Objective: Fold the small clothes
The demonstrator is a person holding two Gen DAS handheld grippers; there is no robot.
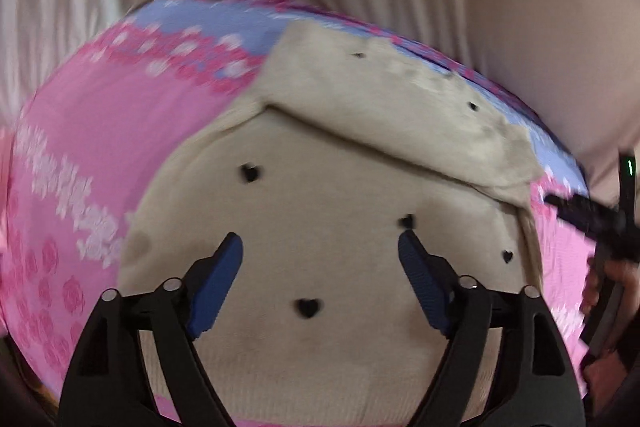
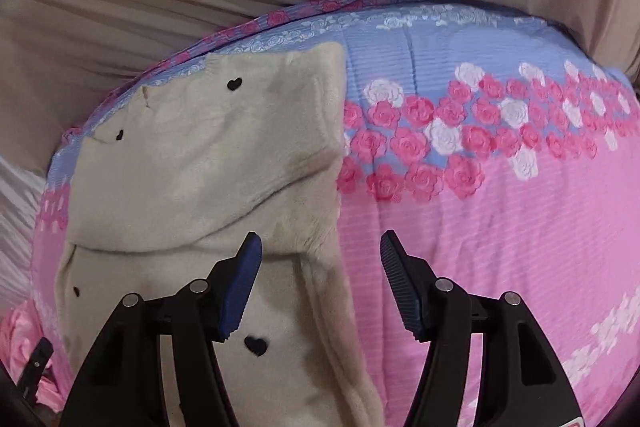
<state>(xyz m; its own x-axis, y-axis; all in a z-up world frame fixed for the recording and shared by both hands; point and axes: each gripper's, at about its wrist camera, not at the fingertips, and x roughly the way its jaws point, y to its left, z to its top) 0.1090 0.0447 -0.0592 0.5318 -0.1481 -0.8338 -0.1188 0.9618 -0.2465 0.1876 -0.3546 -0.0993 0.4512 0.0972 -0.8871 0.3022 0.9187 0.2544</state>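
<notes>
left wrist: left gripper [image 1: 320,255] hangs over the cream garment [image 1: 320,207], jaws apart, nothing between them; far part folded over toward the right; view blurred, contact unclear | right wrist: right gripper [image 2: 320,267] jaws apart over the garment's right edge, on the pink-and-blue rose bedspread [image 2: 500,207]

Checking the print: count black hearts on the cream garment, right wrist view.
4: two hearts on the folded upper flap, one at the left edge, one by the right tool. Folds may hide more.
</notes>
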